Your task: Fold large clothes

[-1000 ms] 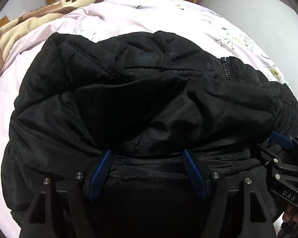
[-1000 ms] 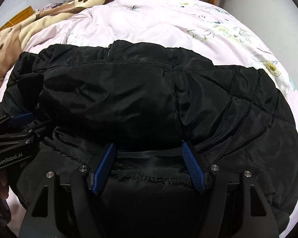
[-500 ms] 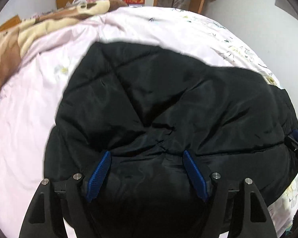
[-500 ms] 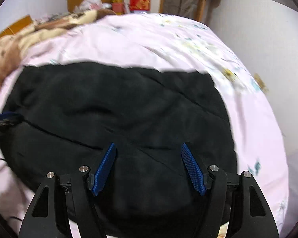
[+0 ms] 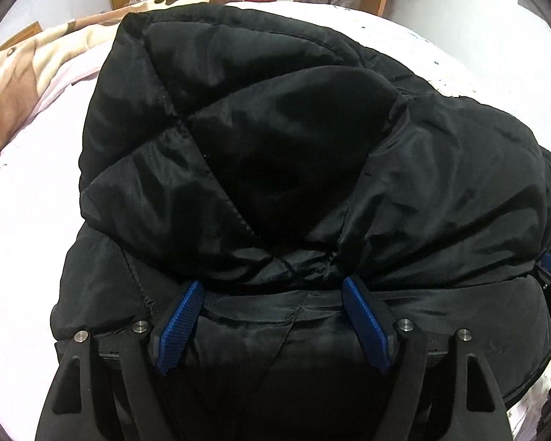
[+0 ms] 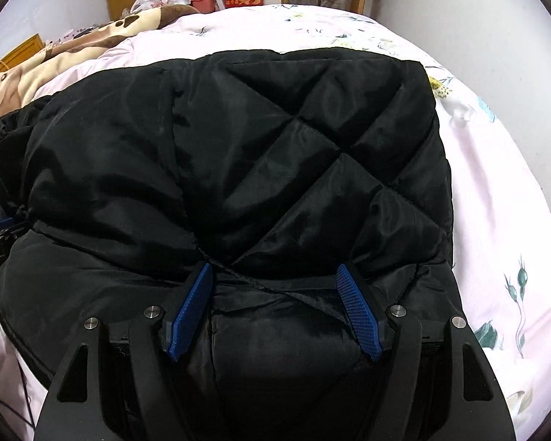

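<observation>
Black quilted jacket (image 5: 275, 154) is bunched on the pink bedspread (image 6: 503, 191), its folded edge clamped between the pads of both left gripper (image 5: 272, 294) and right gripper (image 6: 275, 275).

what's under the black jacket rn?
Pink floral bedspread shows all around the black jacket, so it lies on the bed. The jacket's folded-under layers and the bedding directly beneath are covered.

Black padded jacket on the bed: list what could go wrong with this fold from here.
1. The jacket is puffy and slick; a thick bunch sits between the fingers of the left gripper and the right gripper, so it may slip out unevenly.
2. The folded-over layer bulges rather than lying flat, so it could spring back open on the pink bedcover.
</observation>
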Motion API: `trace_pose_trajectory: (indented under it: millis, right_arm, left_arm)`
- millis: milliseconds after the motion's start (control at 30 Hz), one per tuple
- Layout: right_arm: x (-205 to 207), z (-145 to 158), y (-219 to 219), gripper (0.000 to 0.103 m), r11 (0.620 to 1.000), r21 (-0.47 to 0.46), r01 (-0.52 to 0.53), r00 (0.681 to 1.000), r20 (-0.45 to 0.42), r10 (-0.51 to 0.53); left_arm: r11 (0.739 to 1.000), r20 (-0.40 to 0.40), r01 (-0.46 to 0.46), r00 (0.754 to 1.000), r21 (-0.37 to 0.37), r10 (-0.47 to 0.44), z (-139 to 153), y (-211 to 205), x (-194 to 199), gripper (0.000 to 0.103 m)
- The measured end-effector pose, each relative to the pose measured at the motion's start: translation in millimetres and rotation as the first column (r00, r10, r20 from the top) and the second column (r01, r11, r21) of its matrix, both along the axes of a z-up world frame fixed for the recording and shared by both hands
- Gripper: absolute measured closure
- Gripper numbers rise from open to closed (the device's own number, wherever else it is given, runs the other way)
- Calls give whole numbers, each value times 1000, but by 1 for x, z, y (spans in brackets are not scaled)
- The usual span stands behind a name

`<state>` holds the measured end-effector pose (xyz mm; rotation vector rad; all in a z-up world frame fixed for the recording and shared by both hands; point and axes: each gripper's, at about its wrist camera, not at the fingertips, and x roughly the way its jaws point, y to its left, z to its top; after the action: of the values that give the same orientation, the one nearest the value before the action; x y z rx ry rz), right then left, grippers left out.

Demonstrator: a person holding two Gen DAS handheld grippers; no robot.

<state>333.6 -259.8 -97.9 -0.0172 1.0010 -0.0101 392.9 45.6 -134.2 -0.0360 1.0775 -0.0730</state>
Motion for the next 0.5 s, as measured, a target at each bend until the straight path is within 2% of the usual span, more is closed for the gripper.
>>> trace_pose_trajectory:
  millis: [167,267,400,500]
  right_arm:
    - [2,9,4,33,1000,-13,1,1000,-10,-1]
    - [-2,25,8,33,999,-33,-3,1000,-9,3]
    - [-11,44,8,32,1000,-4,19,1000,2,-19]
    - [-19,56,10,32,1000,-18,2,1000,14,-2]
  left_arm:
    - [1000,-5,3,1000,3,-3,13,0,6,25]
    - [1000,-1,7,1000,-17,-7,25,3,3,25]
    - [1000,8,16,1000,-11,-16,42,10,-9,25]
    - [1000,28,9,1000,-4,-9,57,17,-20,25]
